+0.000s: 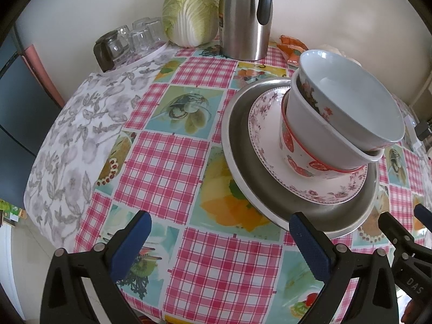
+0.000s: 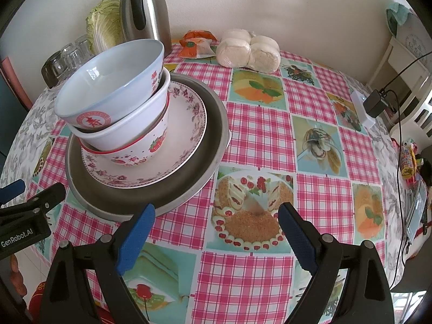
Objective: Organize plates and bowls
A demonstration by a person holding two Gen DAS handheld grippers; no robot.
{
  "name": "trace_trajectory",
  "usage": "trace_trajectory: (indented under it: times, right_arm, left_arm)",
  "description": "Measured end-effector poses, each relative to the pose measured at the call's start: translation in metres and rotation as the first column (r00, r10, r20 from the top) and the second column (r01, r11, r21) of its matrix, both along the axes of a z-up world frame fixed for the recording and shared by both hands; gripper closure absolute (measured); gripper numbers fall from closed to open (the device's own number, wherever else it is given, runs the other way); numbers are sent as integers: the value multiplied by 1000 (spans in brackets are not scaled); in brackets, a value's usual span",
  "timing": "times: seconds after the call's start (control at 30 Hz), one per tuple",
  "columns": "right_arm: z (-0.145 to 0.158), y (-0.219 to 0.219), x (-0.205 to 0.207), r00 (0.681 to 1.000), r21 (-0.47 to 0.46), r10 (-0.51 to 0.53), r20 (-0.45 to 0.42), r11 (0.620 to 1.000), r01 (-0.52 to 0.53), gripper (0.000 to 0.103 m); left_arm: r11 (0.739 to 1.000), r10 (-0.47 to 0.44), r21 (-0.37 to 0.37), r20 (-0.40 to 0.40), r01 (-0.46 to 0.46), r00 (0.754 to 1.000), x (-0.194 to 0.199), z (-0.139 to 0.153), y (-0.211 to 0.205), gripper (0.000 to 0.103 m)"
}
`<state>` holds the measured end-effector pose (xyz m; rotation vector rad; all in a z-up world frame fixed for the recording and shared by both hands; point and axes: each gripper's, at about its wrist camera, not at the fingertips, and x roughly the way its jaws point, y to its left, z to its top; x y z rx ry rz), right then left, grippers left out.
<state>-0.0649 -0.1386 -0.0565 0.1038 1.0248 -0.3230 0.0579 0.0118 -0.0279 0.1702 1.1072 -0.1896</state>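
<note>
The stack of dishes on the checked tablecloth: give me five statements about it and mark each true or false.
1. The pale blue bowl with red characters sits topmost in the stack. True.
2. The floral-rimmed white plate lies inside the round metal pan. True.
3. The right gripper is clamped on the pan's rim. False: its jaws stand open above the tablecloth, holding nothing.
4. The strawberry-patterned bowl is the lowest of the three bowls. True.
5. The steel thermos jug with black handle stands inside the pan. False: it stands behind it on the table, by the wall.
</note>
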Motion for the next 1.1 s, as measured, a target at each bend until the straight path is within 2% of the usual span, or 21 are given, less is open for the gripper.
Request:
trace_trajectory:
  times: [1.1]
  right_arm:
    - [-1,0,0,1000,-2,2,-8,1000,-2,10]
  left_arm:
    - [1000,-1,0,2,1,1000,-1,0,-1,0]
